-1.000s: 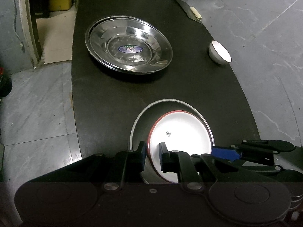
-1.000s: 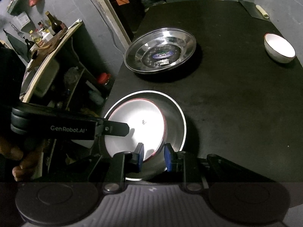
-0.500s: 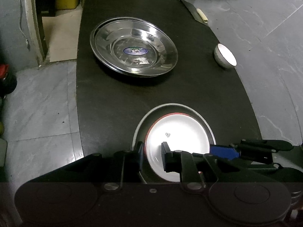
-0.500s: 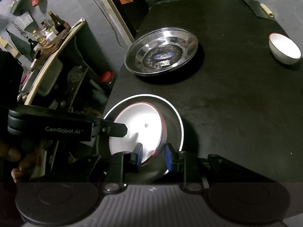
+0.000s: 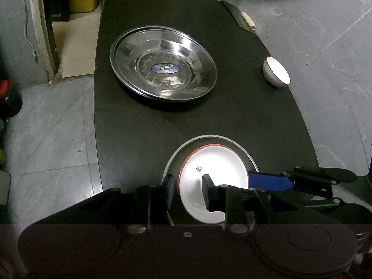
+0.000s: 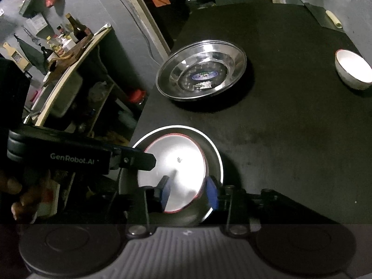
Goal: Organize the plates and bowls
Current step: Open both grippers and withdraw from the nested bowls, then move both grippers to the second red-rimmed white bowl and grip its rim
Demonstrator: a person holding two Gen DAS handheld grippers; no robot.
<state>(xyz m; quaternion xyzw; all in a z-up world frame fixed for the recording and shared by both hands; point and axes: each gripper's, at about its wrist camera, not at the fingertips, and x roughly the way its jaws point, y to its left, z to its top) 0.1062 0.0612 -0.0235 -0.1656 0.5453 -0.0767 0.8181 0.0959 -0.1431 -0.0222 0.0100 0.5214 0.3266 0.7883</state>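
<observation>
The left gripper [image 5: 187, 190] is spread open across the near left rim of the white plate [image 5: 212, 176], and the right gripper [image 6: 189, 193] is open too, straddling that plate's right edge. The white plate sits inside a steel plate [image 6: 216, 158] on the dark surface [image 6: 279, 127], with a big steel dish [image 5: 162, 64] and a small white bowl [image 5: 276, 71] farther back.

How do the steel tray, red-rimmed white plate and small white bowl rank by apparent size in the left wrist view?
1. Steel tray, clearly largest though farther away.
2. Red-rimmed white plate, nearest the camera and partly hidden, so unsure.
3. Small white bowl, smallest.
</observation>
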